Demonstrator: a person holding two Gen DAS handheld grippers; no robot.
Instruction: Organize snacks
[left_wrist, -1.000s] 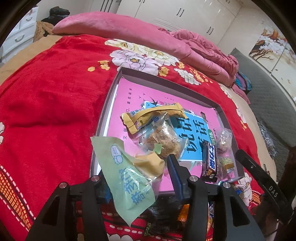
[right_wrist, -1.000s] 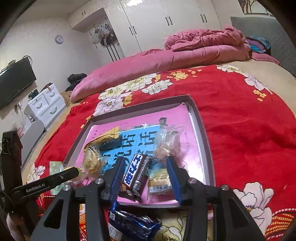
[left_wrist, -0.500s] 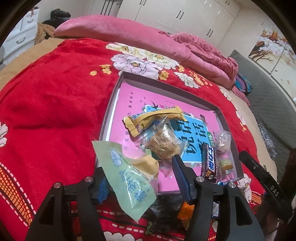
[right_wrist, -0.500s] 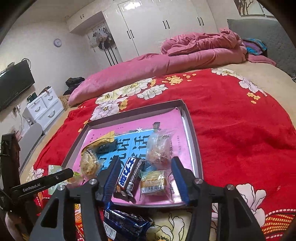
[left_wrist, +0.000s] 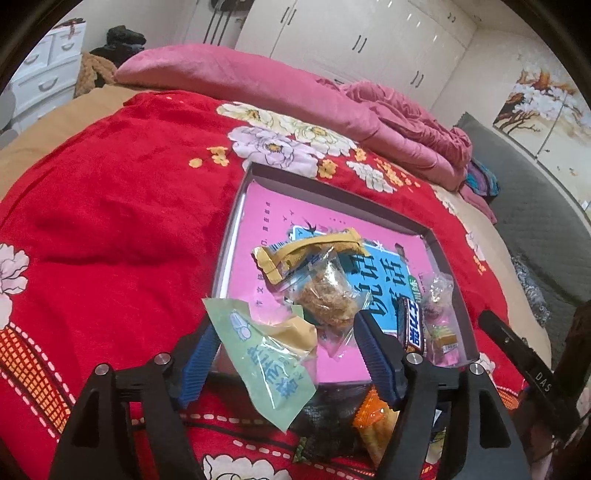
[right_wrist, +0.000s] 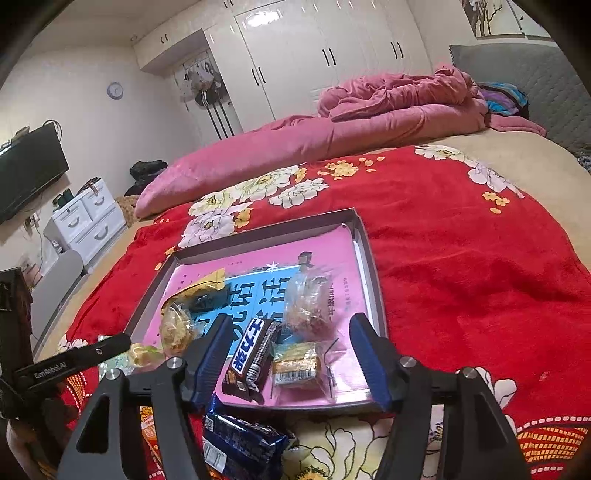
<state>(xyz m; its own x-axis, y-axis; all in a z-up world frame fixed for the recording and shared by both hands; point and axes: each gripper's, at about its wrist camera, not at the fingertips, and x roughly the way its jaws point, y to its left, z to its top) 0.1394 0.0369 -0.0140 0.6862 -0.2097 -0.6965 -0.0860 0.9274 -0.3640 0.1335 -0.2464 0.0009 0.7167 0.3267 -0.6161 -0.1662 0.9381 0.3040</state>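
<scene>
A grey tray (left_wrist: 332, 188) with a pink and blue lining lies on the red floral blanket. My left gripper (left_wrist: 285, 319) hovers at its near left corner, jaws opening. A pale green packet (left_wrist: 266, 362) lies loose between them, draped over the rim. Behind it sit a clear bag of brown snack (left_wrist: 325, 291) and a yellow packet (left_wrist: 314, 245). My right gripper (right_wrist: 291, 325) is at the tray's (right_wrist: 266, 229) near right end, jaws opening. A dark chocolate bar (right_wrist: 255, 354) and a small yellow-green packet (right_wrist: 297, 363) lie free between its fingers.
A dark blue packet (right_wrist: 240, 439) and an orange packet (left_wrist: 373, 417) lie on the blanket in front of the tray. A pink duvet (right_wrist: 332, 136) is bunched along the far side of the bed. White drawers (right_wrist: 88, 221) stand at the left.
Both grippers' jaws have spread wider. The green packet has settled on the tray's corner, and the chocolate bar and small packet now rest in the tray apart from the right pads.
</scene>
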